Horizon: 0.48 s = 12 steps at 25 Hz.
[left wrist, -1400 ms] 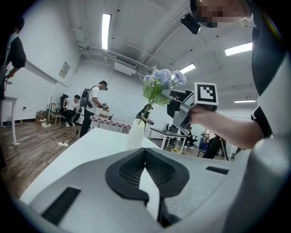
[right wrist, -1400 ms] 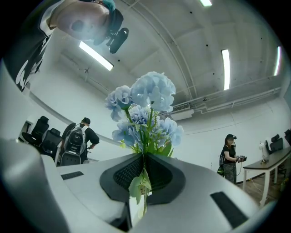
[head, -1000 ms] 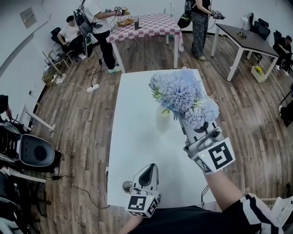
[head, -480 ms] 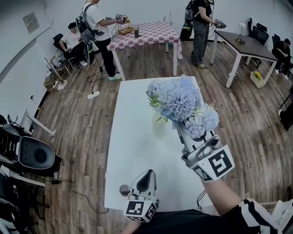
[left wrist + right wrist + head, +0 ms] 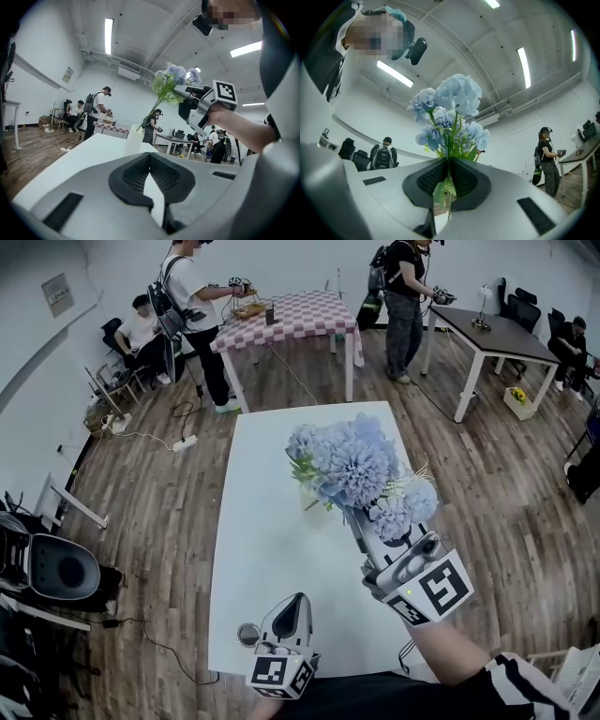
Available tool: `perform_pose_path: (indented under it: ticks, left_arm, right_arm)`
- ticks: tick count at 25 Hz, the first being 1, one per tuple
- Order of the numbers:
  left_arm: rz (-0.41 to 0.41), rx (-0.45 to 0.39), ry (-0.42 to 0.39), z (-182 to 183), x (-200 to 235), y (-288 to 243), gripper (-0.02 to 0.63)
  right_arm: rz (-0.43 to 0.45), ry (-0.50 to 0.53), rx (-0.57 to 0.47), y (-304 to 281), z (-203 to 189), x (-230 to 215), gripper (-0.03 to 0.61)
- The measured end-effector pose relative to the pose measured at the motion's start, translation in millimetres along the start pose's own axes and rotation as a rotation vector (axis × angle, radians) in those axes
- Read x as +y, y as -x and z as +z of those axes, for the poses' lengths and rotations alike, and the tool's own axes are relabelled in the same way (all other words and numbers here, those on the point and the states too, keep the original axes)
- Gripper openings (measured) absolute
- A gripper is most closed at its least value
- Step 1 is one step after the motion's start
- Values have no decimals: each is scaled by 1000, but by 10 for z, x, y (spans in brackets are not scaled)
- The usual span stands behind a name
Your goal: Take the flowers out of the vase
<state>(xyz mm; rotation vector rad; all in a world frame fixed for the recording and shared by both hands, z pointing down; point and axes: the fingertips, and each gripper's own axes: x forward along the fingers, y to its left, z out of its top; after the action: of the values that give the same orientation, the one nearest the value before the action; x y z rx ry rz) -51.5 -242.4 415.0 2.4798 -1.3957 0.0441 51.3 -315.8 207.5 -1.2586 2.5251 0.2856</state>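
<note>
A bunch of pale blue flowers (image 5: pixel 352 463) with green stems is held above the white table (image 5: pixel 262 549). My right gripper (image 5: pixel 364 521) is shut on the stems, which pass between its pads (image 5: pixel 447 161). In the left gripper view the white vase (image 5: pixel 133 139) stands upright on the table. The flowers (image 5: pixel 171 77) hang up and to its right, and one stem slants down to about the vase mouth. In the head view the blooms hide most of the vase. My left gripper (image 5: pixel 301 598) rests low at the table's near edge, shut and holding nothing.
People stand and sit at the far end of the room by a checkered table (image 5: pixel 291 310). A dark table (image 5: pixel 497 334) is at the back right. Black equipment (image 5: pixel 56 568) sits on the wooden floor at the left. The table's long edges run near both grippers.
My right gripper has carried the flowers a little higher and rolled slightly. The left gripper has kept its place.
</note>
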Motion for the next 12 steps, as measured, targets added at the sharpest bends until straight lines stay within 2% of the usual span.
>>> perform_pose_path:
  ticks: [12]
  left_arm:
    - [22, 6, 6, -219, -29, 53, 5]
  right_arm:
    - [-28, -121, 36, 359, -385, -16, 31]
